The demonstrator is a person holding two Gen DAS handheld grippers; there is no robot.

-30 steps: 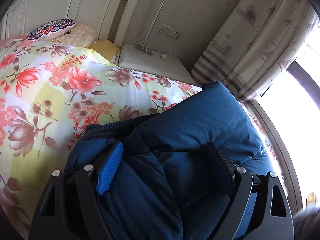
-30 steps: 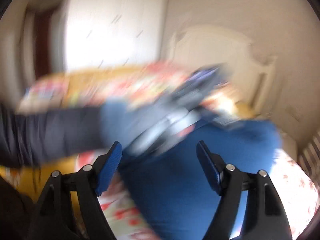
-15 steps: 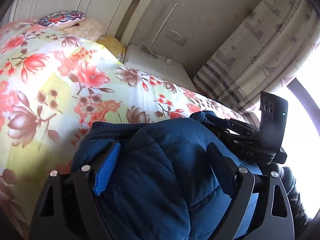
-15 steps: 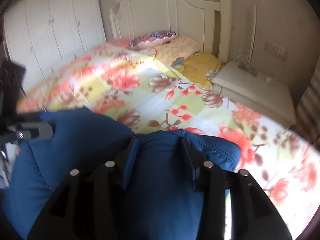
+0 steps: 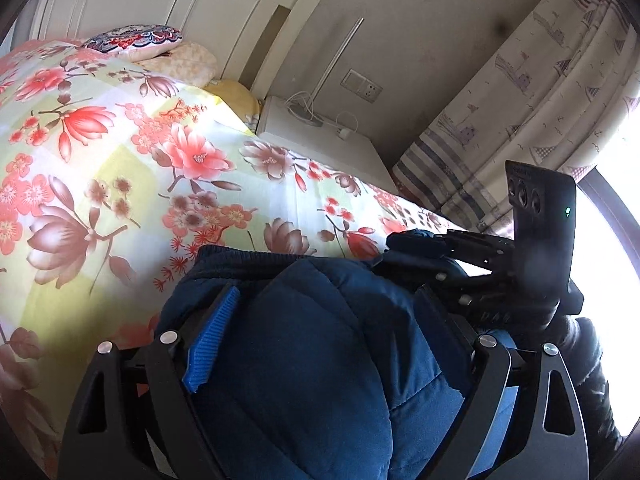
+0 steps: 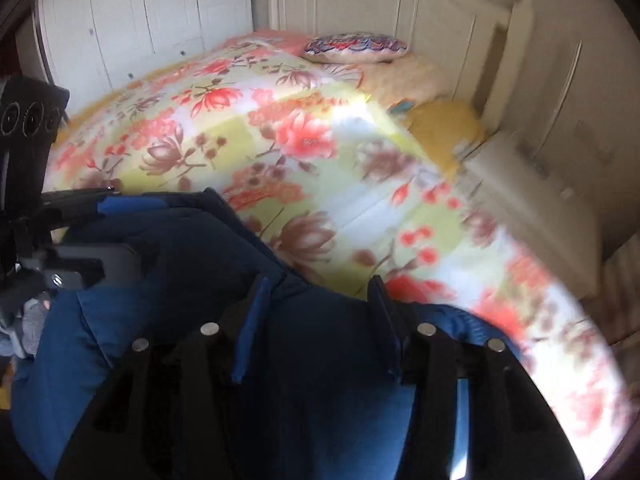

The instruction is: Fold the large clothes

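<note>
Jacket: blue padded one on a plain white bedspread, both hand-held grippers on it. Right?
Not plain white: the bedspread is floral, red and pink on yellow-white, as the left wrist view shows. The blue padded jacket does lie on it with both hand-held grippers on it.

The floral bed (image 5: pixel 120 168) lies open ahead. A nightstand (image 5: pixel 320 136), headboard (image 6: pixel 400 4) and pillows (image 6: pixel 354 47) block the far end.
</note>
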